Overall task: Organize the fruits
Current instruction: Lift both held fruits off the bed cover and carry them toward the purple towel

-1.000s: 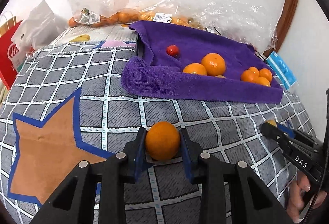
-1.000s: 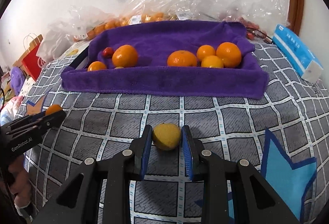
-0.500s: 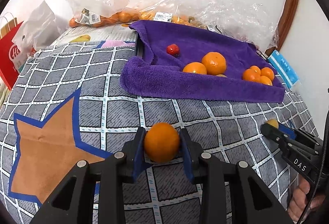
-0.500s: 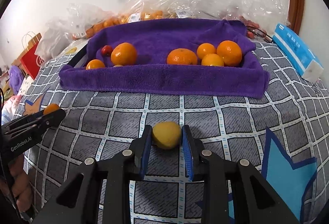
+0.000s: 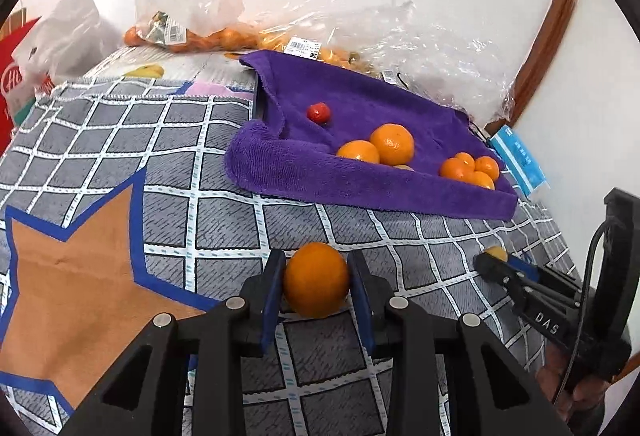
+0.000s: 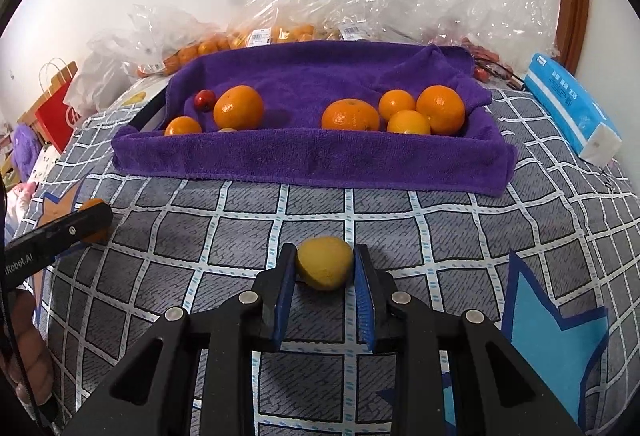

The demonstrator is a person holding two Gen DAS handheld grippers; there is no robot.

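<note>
My left gripper (image 5: 316,276) is shut on an orange (image 5: 316,279), held over the grey checked cloth. My right gripper (image 6: 325,268) is shut on a small yellow fruit (image 6: 325,267). Ahead lies a tray lined with a purple towel (image 6: 304,160), also in the left wrist view (image 5: 288,164). It holds several oranges (image 6: 239,107) and a small red fruit (image 6: 203,99). Each gripper shows in the other's view: the right one at the right edge (image 5: 494,260), the left one at the left edge (image 6: 94,220).
Clear plastic bags with oranges (image 6: 280,32) pile up behind the tray against the wall. A blue tissue pack (image 6: 572,104) lies right of the tray. A red paper bag (image 6: 56,108) stands at the far left.
Both grippers have drifted slightly back from the tray with their fruits still held. Nothing was let go.
</note>
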